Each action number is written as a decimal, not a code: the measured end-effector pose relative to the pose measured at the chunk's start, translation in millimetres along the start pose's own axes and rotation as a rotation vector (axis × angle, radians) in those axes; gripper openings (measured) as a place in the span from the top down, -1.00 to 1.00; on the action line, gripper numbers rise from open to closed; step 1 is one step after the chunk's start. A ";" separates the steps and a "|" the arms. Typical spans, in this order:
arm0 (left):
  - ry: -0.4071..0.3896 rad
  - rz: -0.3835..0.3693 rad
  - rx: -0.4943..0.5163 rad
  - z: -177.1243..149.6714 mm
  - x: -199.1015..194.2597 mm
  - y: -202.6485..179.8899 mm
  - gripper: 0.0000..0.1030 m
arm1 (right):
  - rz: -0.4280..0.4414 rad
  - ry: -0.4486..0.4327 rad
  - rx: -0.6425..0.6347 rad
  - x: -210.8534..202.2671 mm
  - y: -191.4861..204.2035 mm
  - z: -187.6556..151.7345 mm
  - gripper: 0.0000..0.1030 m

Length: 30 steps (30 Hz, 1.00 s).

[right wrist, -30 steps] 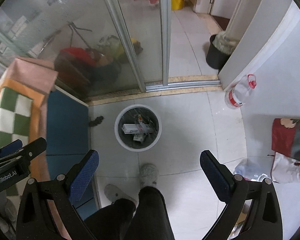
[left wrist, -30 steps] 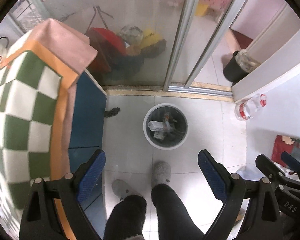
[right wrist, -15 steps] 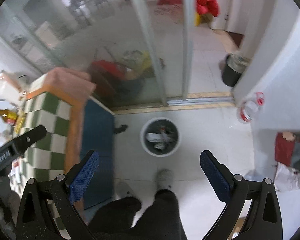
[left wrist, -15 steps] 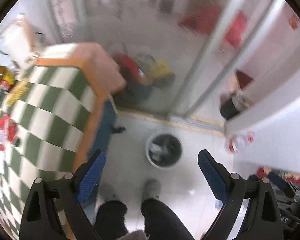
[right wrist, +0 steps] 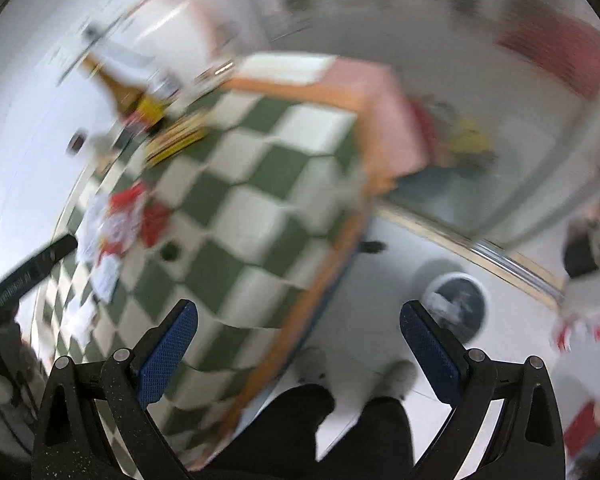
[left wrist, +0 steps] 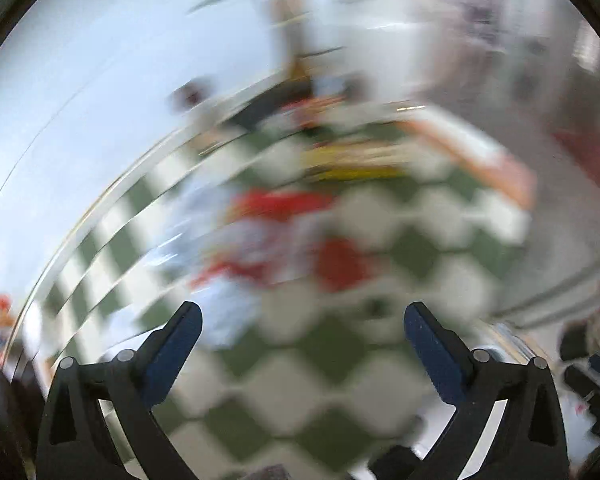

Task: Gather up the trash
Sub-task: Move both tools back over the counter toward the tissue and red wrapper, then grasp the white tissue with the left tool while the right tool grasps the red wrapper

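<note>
Over checkered table: both views blurred, red trash indistinct; left gripper, right gripper jaws apart, empty.

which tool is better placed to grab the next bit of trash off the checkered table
Likely the left tool: open, empty, facing the red and white wrappers on the table. The right tool, also open, straddles the table edge, wrappers off to its left.

Setting: domestic room | Evidence: green-and-white checkered tablecloth centre frame; brown bottle upper left; tiled floor and waste bin lower right; blurred.
</note>
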State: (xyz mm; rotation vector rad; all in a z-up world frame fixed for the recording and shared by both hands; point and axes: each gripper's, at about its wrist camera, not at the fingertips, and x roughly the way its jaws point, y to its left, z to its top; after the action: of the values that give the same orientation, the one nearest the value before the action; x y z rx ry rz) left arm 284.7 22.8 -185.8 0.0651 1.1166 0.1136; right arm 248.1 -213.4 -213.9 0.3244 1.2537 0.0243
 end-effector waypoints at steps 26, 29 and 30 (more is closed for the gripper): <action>0.244 -0.032 -0.323 -95.7 112.5 197.6 0.93 | -0.049 0.081 -0.239 179.9 173.3 68.3 0.78; 0.211 -0.003 -0.270 -91.7 94.8 186.8 0.93 | -0.033 0.033 -0.248 163.6 165.2 64.9 0.81; 0.198 0.004 -0.258 -89.7 87.2 183.2 0.93 | -0.025 0.024 -0.244 158.8 162.8 64.7 0.82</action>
State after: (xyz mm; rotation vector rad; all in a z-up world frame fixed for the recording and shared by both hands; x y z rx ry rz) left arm 231.2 214.9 -282.9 -0.1776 1.2913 0.2708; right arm 384.9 -42.0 -302.3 0.0973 1.2634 0.1593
